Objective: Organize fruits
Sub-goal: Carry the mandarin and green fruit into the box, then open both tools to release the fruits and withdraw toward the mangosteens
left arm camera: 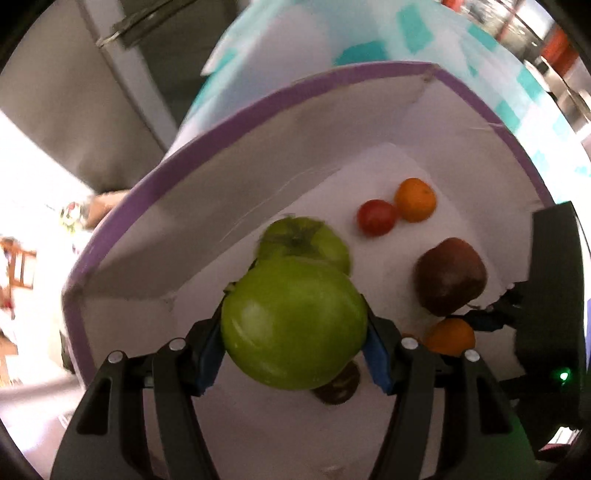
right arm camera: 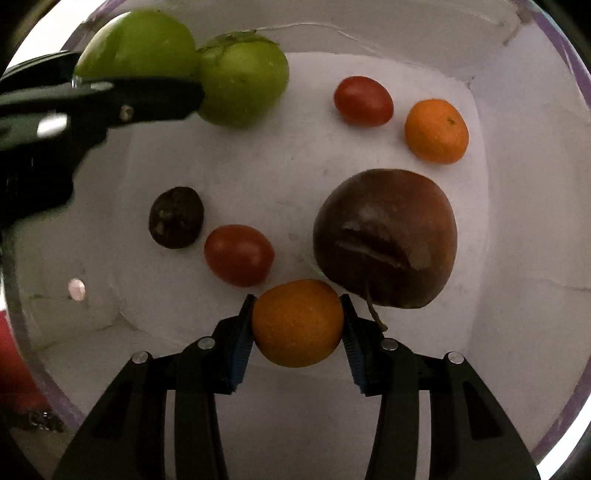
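My left gripper (left arm camera: pixel 294 319) is shut on a big green apple (left arm camera: pixel 293 321), held over the left side of a white box with a purple rim (left arm camera: pixel 325 78). Just beyond it on the floor of the box lies a second green fruit (left arm camera: pixel 303 240) with a leafy cap. My right gripper (right arm camera: pixel 297 308) points straight down into the box (right arm camera: pixel 517 258), shut on a small orange (right arm camera: pixel 297 323). That orange hangs close beside a dark red apple (right arm camera: pixel 384 236). In the right wrist view the green apple (right arm camera: pixel 136 44) shows at top left, behind a left finger (right arm camera: pixel 147 101).
Loose on the box floor lie two red tomatoes (right arm camera: pixel 238 254) (right arm camera: pixel 363 100), another small orange (right arm camera: pixel 436 131) and a dark wrinkled fruit (right arm camera: pixel 176 217). Bare white floor shows in the middle. A white and teal cloth (left arm camera: pixel 417 33) lies beyond the box.
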